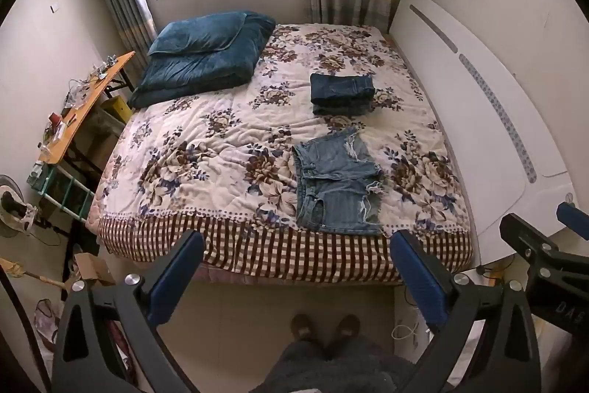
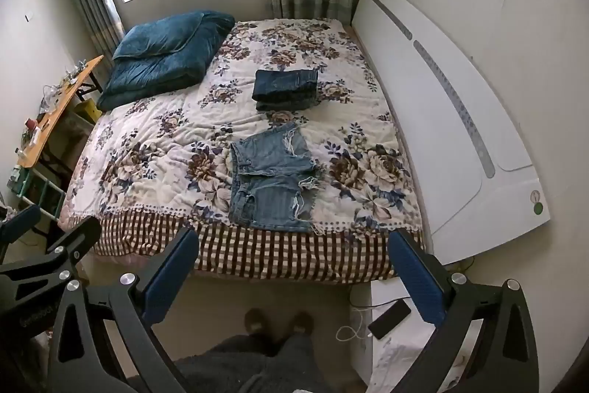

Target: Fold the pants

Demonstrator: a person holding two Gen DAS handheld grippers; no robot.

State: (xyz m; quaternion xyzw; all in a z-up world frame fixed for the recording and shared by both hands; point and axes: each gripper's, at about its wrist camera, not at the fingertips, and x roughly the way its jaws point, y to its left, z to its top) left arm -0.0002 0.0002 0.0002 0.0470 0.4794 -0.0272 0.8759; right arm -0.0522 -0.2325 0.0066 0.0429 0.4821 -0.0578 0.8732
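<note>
I have the light denim shorts [image 1: 337, 181] lying flat and unfolded at the near edge of the bed [image 1: 221, 245], right of centre, waistband to the left and frayed hems to the right. Just beyond them sits a folded dark denim stack [image 1: 341, 94]; a blue quilt [image 1: 206, 58] is piled at the far left. My left gripper [image 1: 296, 271] and right gripper [image 2: 292, 269] both hang short of the bed with their fingers spread wide, holding nothing. My worry is the rumpled floral cover [image 2: 154, 150]: a low pinch could catch it with the denim. The near hem sits at the edge, so a careless pull could drag the shorts off.
</note>
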